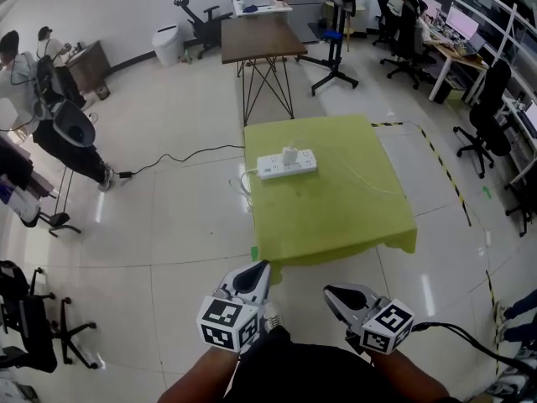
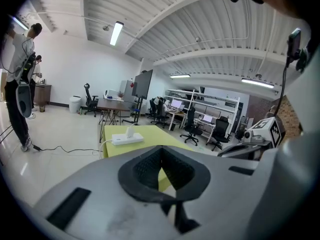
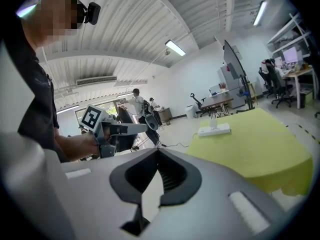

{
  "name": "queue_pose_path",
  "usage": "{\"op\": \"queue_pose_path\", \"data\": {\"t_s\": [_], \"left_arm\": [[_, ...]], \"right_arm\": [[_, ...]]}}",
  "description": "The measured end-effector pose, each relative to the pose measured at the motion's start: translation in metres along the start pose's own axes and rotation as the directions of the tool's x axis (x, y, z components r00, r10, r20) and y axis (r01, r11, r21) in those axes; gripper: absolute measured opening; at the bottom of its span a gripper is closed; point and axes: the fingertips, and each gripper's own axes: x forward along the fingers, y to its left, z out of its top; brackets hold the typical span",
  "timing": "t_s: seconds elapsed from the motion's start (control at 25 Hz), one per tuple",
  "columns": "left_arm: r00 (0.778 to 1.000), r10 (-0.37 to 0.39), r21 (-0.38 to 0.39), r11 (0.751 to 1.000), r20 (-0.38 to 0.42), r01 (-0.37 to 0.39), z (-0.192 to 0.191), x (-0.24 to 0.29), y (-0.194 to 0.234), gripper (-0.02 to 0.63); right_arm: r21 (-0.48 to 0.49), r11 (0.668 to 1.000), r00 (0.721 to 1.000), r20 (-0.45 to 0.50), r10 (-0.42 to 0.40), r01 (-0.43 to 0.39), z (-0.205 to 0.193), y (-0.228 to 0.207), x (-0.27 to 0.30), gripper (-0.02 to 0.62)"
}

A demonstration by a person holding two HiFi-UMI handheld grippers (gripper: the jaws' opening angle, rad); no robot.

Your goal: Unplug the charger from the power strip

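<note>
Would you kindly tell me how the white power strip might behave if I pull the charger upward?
The power strip looks light and lies loose on the tablecloth, so it would probably lift with the charger unless held down. It seems rigid; the slack cord likely won't anchor it.

Matt green cloth [image 1: 336,217], glossy white plastic pwr strip [image 1: 286,164], shiny tiled floor [image 1: 168,233].

Tally: one power strip [image 1: 286,164]; one charger [image 1: 290,154]; one green worktop [image 1: 336,217]; one brown table [image 1: 262,39] at 12 o'clock. Two grippers: left hand-held gripper [image 1: 263,266], right hand-held gripper [image 1: 329,291].
</note>
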Motion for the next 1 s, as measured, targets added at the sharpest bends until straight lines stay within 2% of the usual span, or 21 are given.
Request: {"op": "queue_pose_path", "data": {"t_s": [0.24, 0.6, 0.84, 1.0], "left_arm": [[0.999, -0.049, 0.012, 0.999, 0.01, 0.049, 0.027, 0.018, 0.049, 0.006], [0.997, -0.078, 0.013, 0.997, -0.015, 0.079, 0.03, 0.042, 0.092, 0.006], [0.998, -0.055, 0.0, 0.998, -0.024, 0.055, 0.028, 0.057, 0.11, 0.006], [0.999, -0.039, -0.005, 0.999, -0.037, 0.039, 0.027, 0.066, 0.11, 0.006]], "right_arm": [[-0.01, 0.999, 0.999, 0.005, -0.043, 0.043, 0.035, -0.018, 0.05, 0.003], [-0.011, 0.997, 0.997, 0.014, -0.077, 0.077, 0.062, -0.045, 0.104, 0.003], [0.023, 0.993, 0.993, 0.023, -0.119, 0.118, 0.077, -0.097, 0.134, 0.005], [0.028, 0.989, 0.989, 0.003, -0.145, 0.145, 0.082, -0.145, 0.165, 0.055]]}}
